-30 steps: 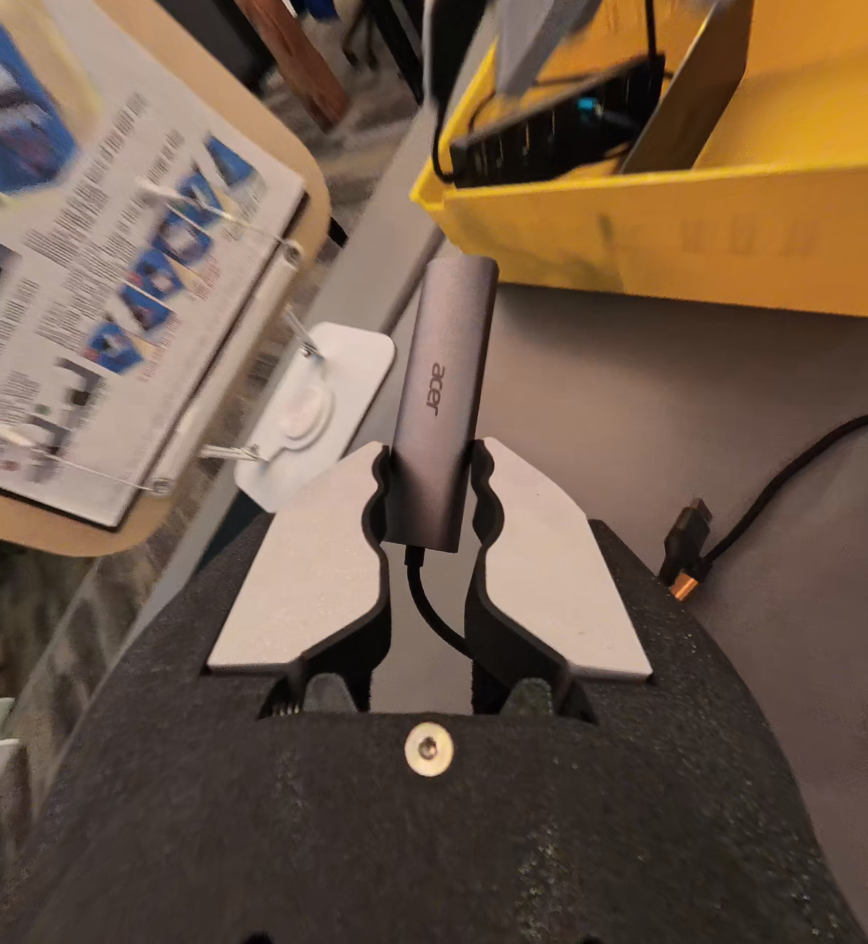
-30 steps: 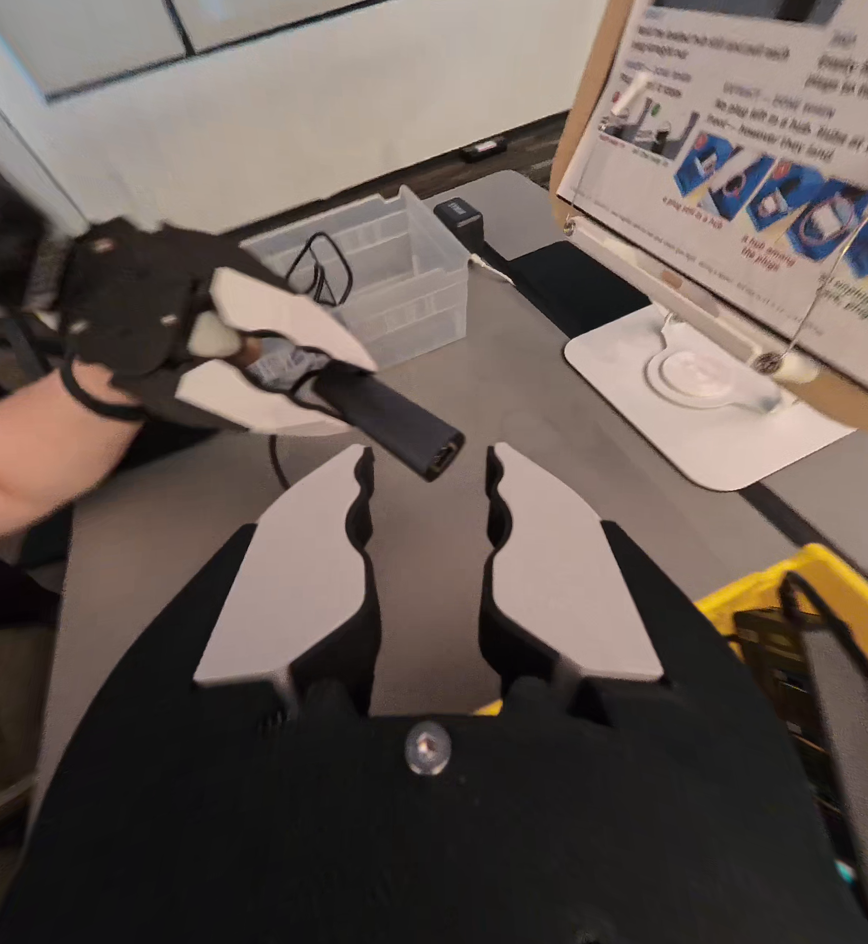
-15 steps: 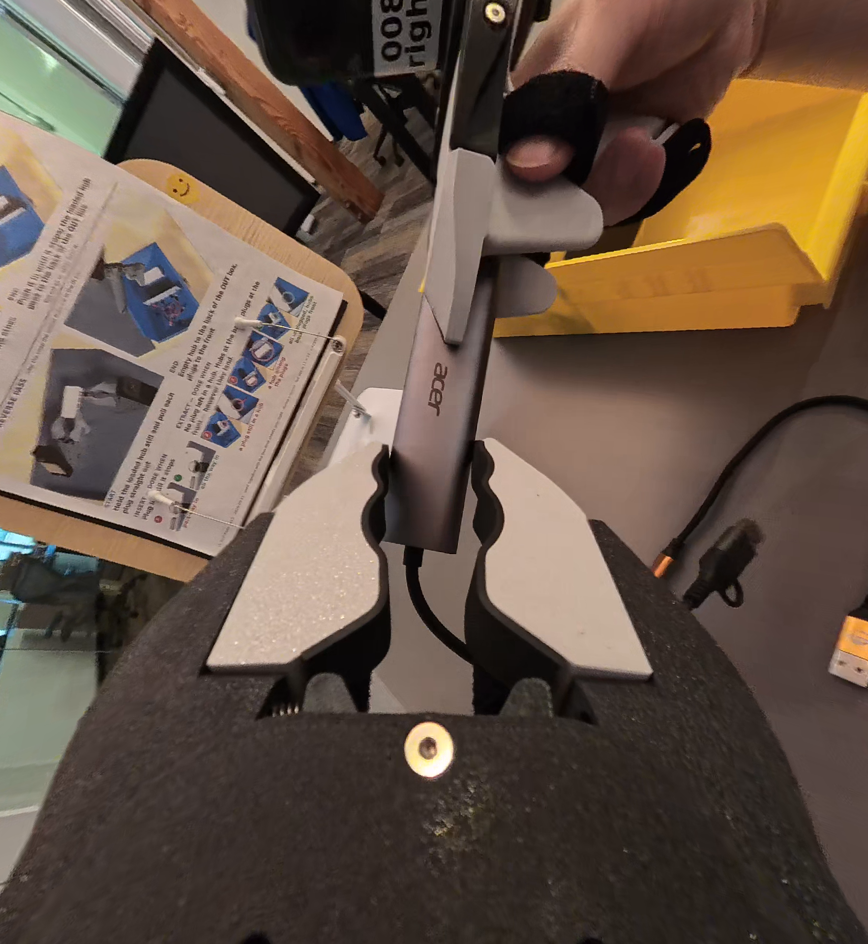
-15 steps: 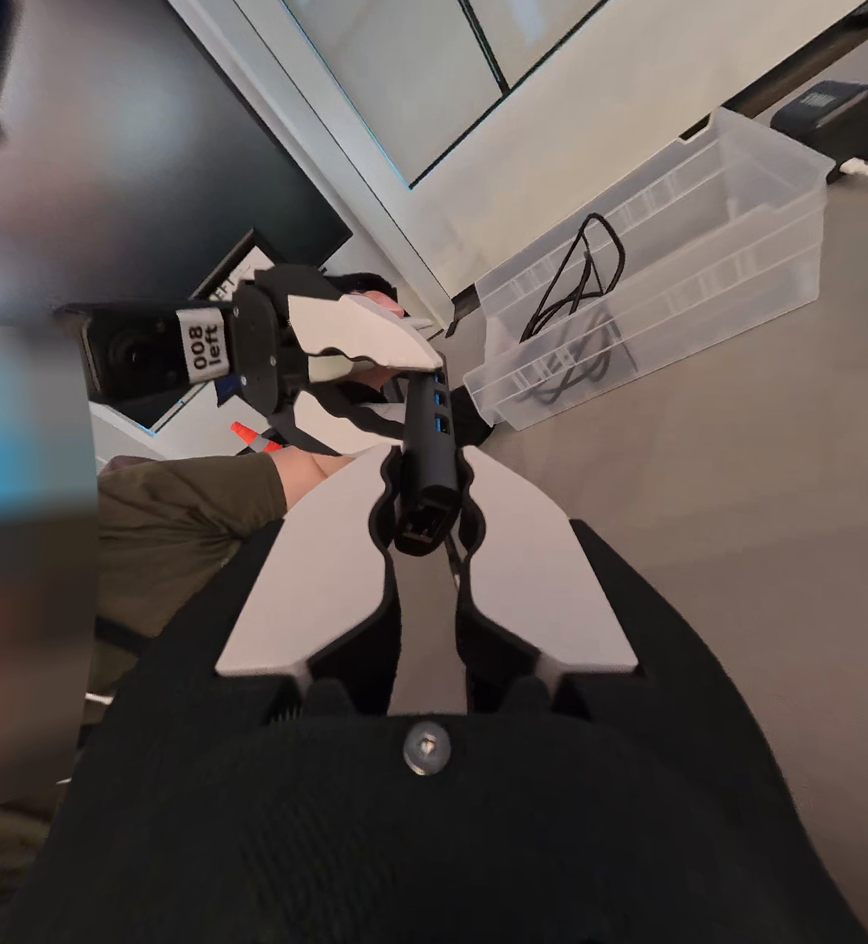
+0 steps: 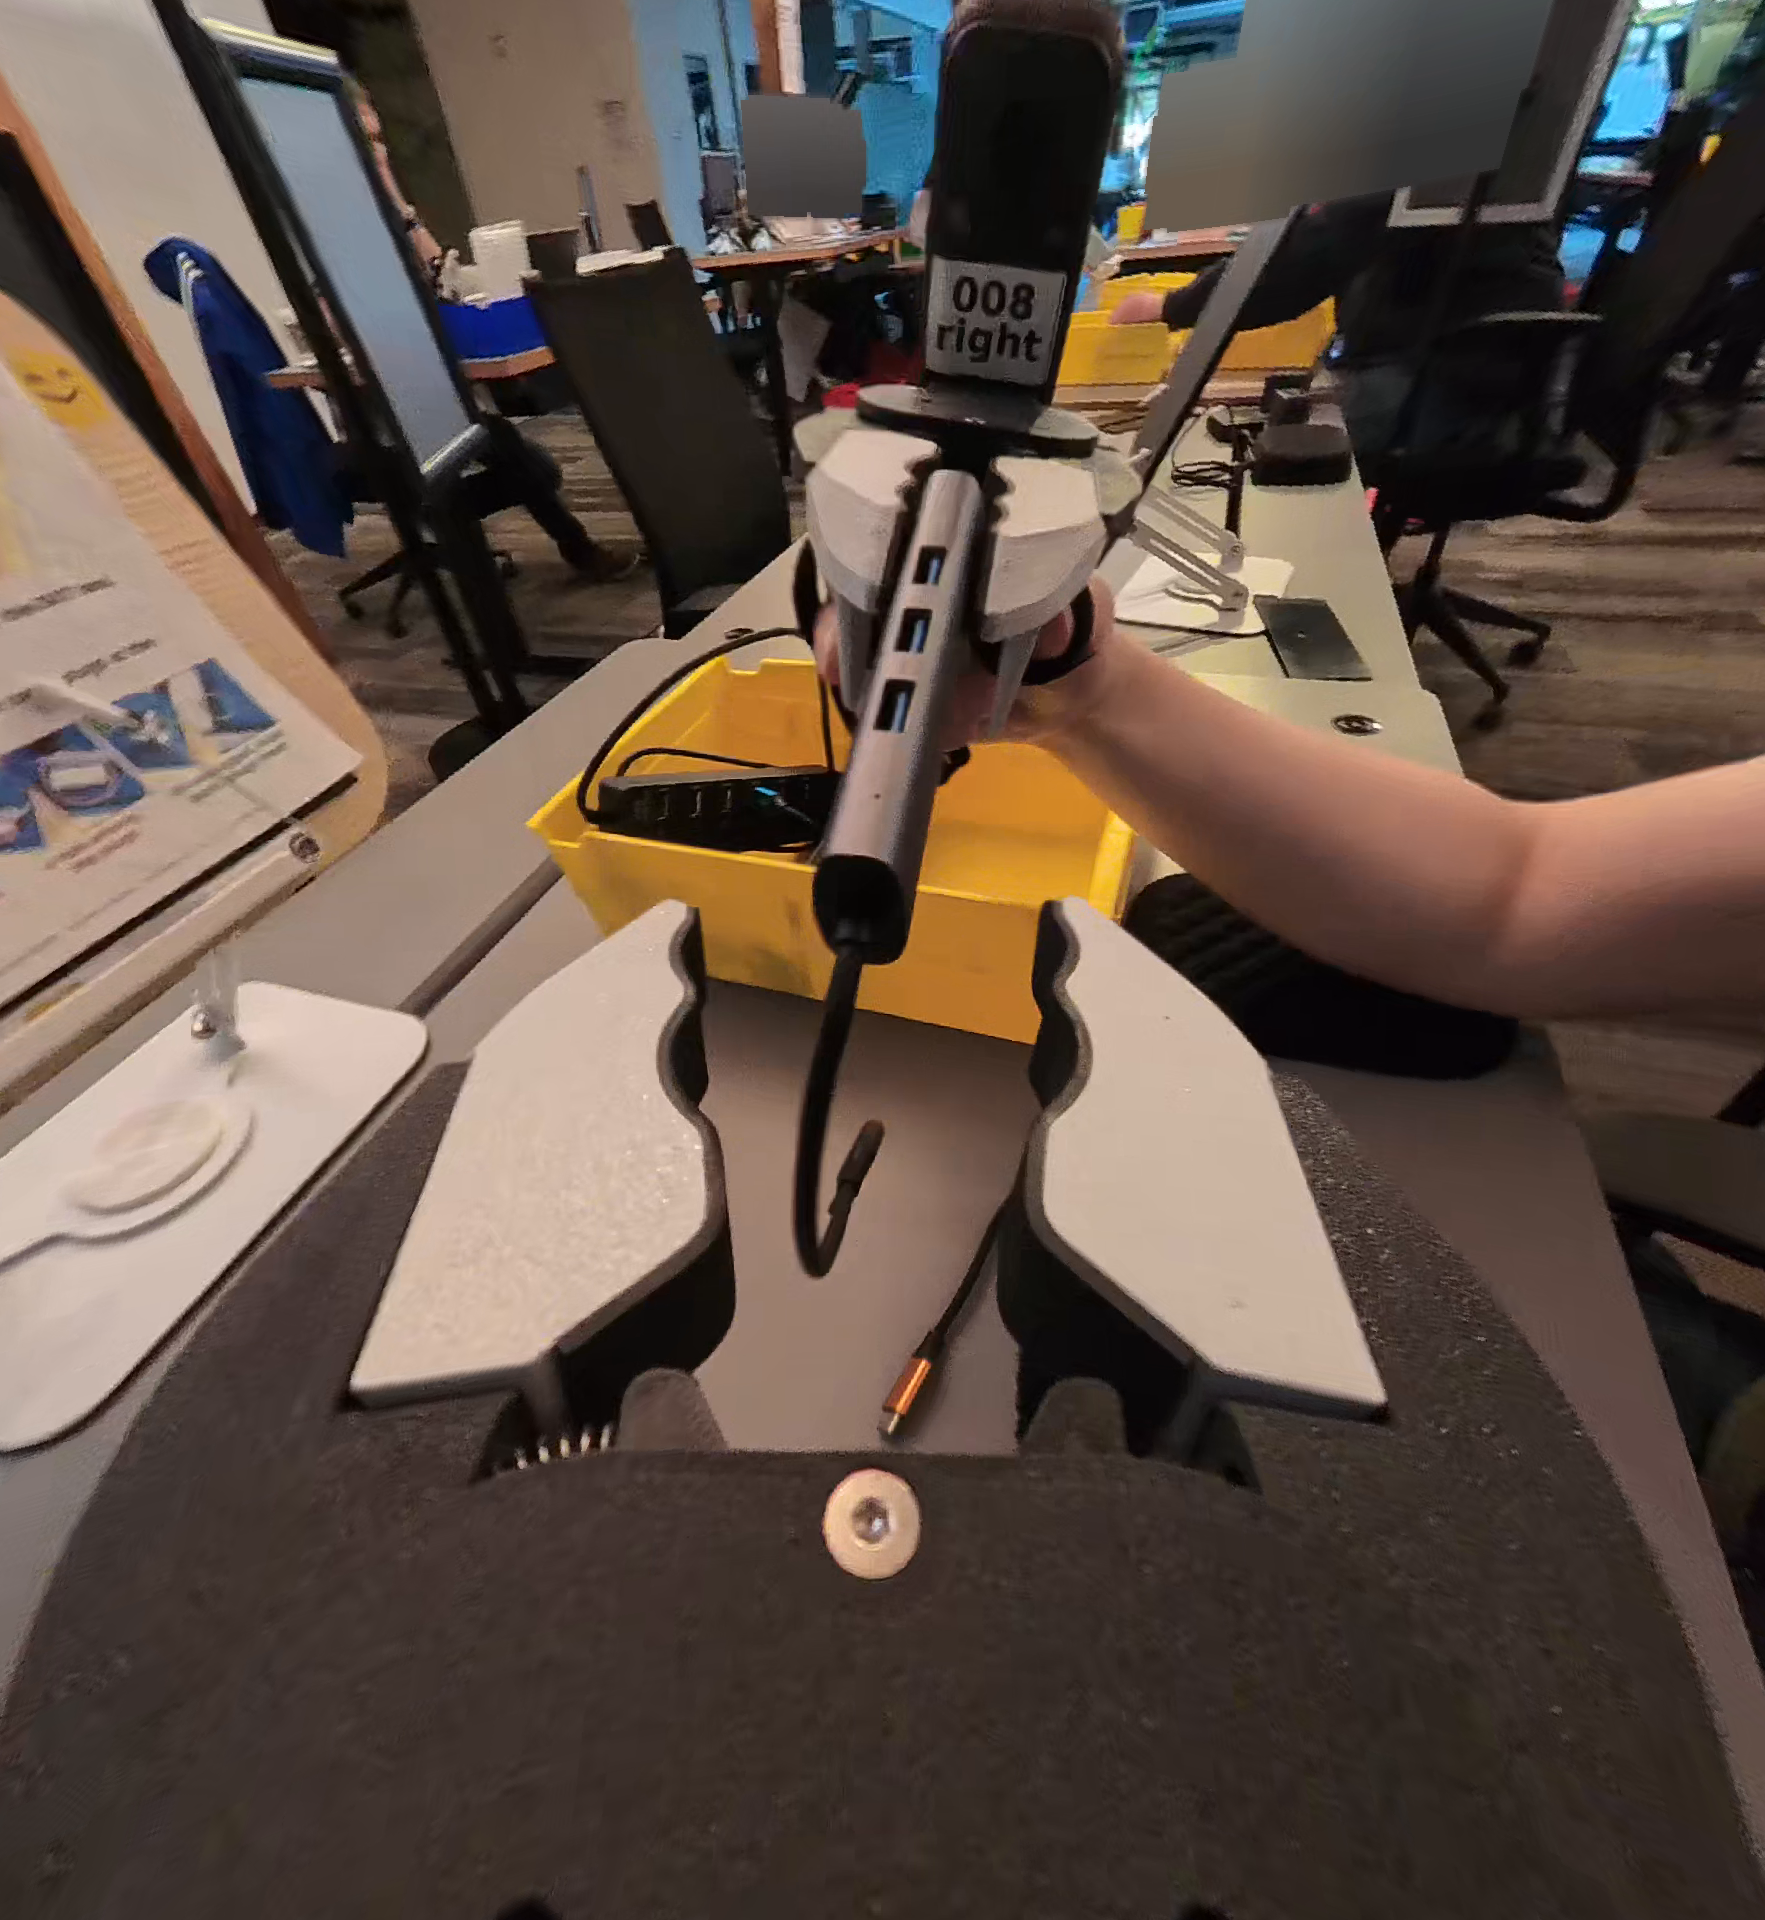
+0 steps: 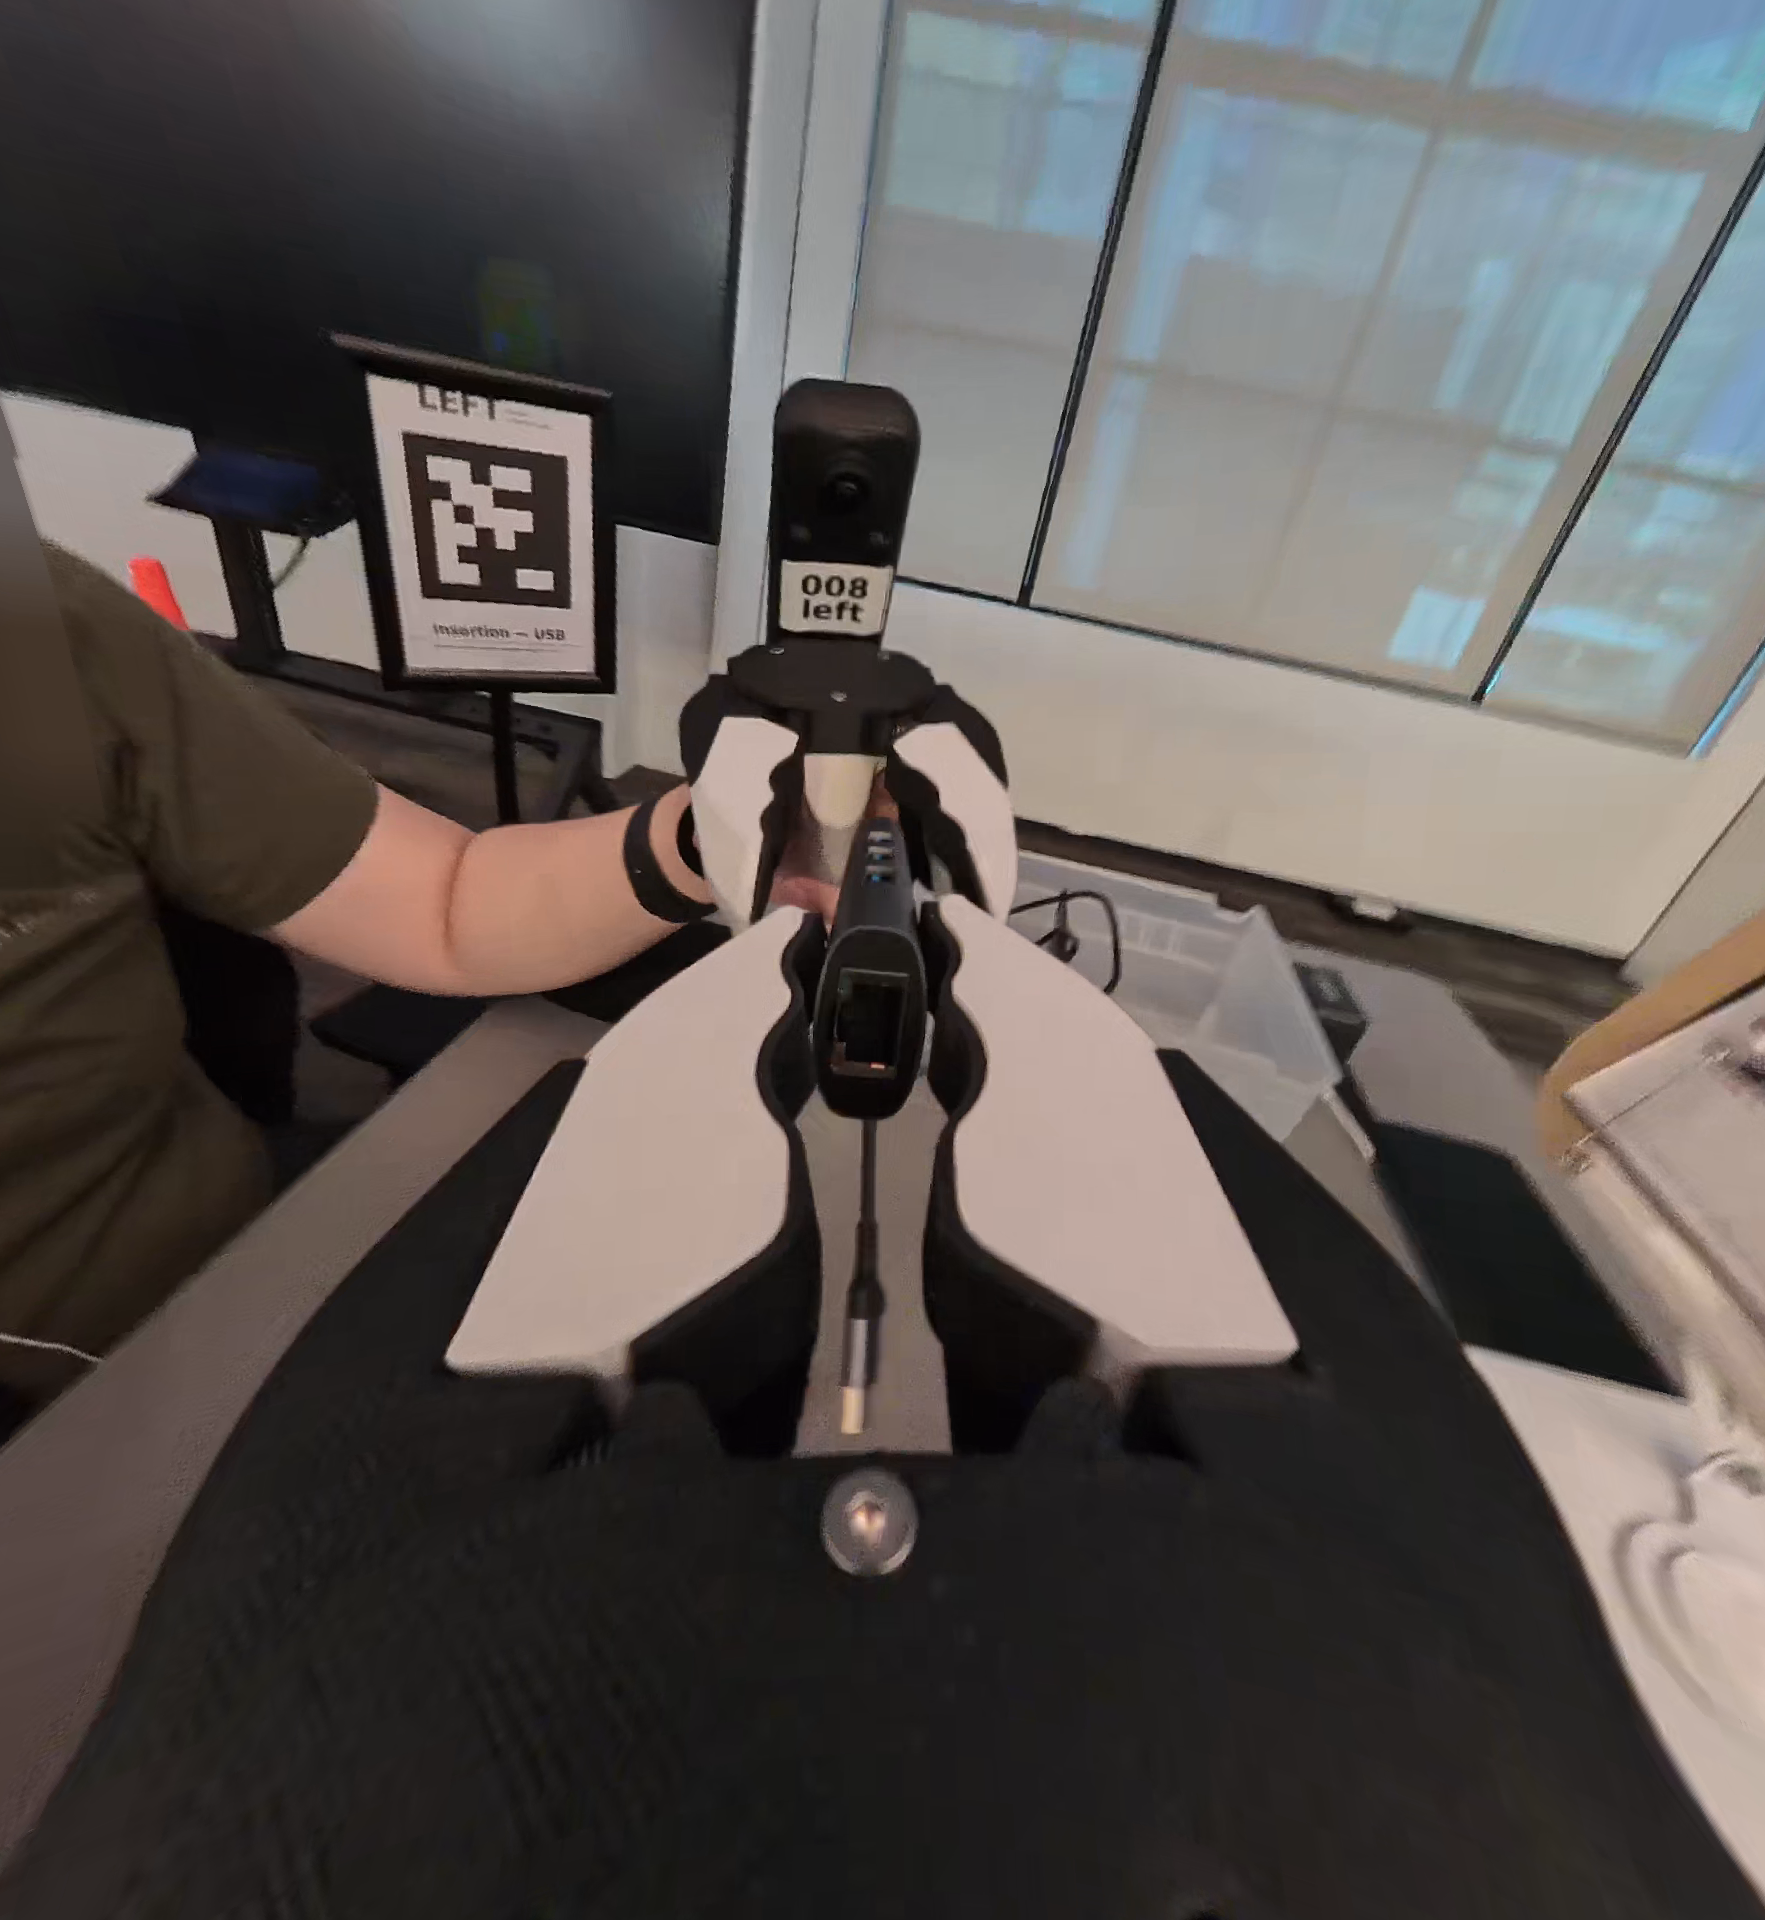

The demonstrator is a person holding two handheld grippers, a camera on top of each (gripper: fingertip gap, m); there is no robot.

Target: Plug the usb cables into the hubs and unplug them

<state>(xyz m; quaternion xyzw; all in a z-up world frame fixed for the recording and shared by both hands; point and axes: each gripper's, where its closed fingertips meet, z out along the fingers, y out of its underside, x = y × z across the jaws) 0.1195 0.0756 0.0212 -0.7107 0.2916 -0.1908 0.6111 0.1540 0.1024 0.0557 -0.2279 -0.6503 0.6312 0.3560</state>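
Now the grey hub (image 5: pixel 899 717) is up in the air above the table (image 5: pixel 1397 1174), and the right gripper (image 6: pixel 870 1029) is clamped on one end of it. In the right wrist view the end with a square port sits between the white fingers (image 6: pixel 1086 1164), which press on both its sides. In the left wrist view the hub points toward the camera, and three blue ports are visible in a row along its side. Its short black cable (image 5: pixel 824 1101) hangs down from the near end and curls, with the small plug free in the air.

The left gripper (image 5: pixel 865 1029) has its jaws wide apart and holds nothing; the hub's near end is just in front of its fingertips, not touching them.

Below the hub, on the table, lies a cable with an orange plug (image 5: pixel 907 1392). Behind the hub stands a yellow bin (image 5: pixel 961 966), and inside it lies a black hub (image 5: pixel 722 805) with its cable. At the left side is an instruction sheet on a board (image 5: pixel 78 790) with a white base (image 5: pixel 182 1174). In the right wrist view a clear plastic bin (image 6: pixel 1200 987) stands farther on the table, with a black cable inside.
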